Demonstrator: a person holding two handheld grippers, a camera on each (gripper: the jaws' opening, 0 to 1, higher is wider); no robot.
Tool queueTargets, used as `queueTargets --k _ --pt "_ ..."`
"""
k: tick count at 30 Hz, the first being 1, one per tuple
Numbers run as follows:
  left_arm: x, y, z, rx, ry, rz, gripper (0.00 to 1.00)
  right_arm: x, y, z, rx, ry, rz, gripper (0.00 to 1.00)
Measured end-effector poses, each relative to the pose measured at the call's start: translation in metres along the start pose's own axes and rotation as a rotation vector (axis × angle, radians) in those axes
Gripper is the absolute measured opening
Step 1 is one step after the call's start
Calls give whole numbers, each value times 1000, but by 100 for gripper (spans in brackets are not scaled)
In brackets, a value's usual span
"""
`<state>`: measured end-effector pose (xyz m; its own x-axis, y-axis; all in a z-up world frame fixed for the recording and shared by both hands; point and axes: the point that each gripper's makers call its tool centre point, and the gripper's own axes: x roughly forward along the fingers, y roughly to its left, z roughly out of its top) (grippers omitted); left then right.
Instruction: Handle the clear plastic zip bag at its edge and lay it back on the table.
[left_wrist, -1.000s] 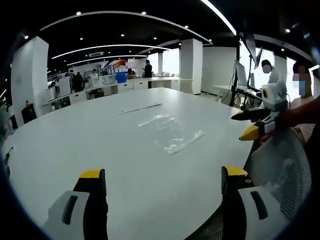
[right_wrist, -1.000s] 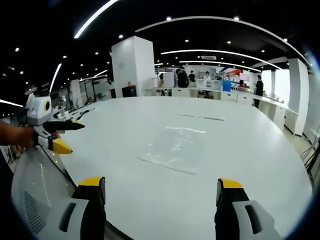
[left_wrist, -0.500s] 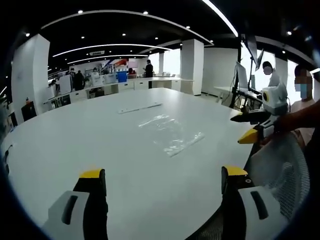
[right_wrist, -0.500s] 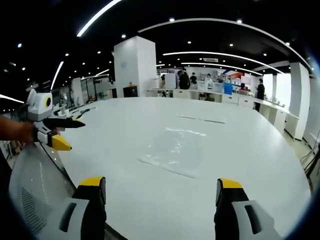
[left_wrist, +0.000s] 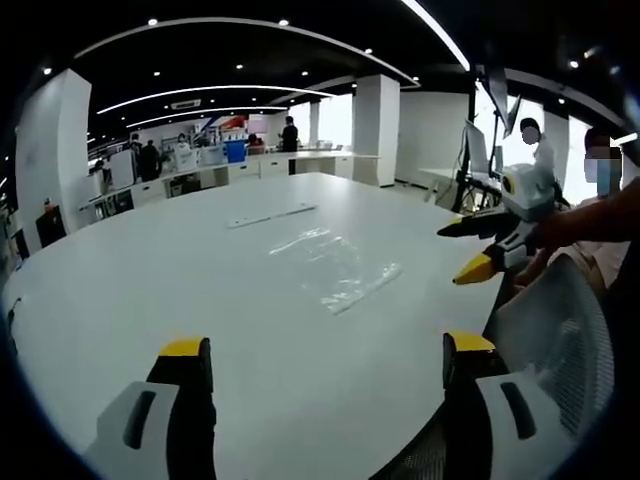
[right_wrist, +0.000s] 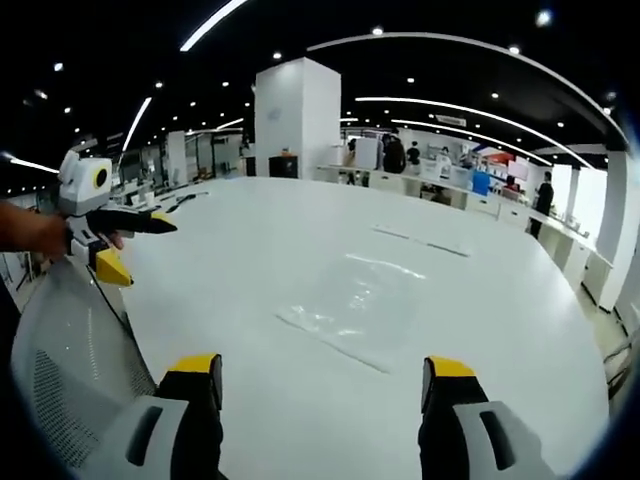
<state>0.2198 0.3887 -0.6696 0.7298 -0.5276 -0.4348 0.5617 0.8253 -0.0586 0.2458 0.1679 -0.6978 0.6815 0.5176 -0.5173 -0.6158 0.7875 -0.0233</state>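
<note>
The bag (left_wrist: 335, 268) lies flat mid-table (left_wrist: 150, 290); my left gripper (left_wrist: 325, 365) and right gripper (right_wrist: 320, 375) hang short of it, jaws spread (holding nothing).

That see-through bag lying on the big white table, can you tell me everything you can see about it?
The clear plastic zip bag lies flat on the white table, near its middle, and looks empty. It is thin, see-through film, faintly wrinkled and glinting under the ceiling lights, roughly rectangular, with a straighter, thicker strip along one edge that is probably the zip. In the left gripper view it shows as the same pale sheet. Nothing but the table touches it; both grippers are open and well short of it.
</note>
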Motion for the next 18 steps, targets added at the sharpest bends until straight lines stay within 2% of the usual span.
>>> queueTargets --k 5,8,18 --pt "2 -3 1 5 7 -18 93 8 -4 0 -19 22 25 72" --pt "3 -4 2 9 10 -26 92 12 -5 3 -120 27 43 62" --pt "0 -4 4 33 17 -32 86 34 -8 -14 -203 105 90 54"
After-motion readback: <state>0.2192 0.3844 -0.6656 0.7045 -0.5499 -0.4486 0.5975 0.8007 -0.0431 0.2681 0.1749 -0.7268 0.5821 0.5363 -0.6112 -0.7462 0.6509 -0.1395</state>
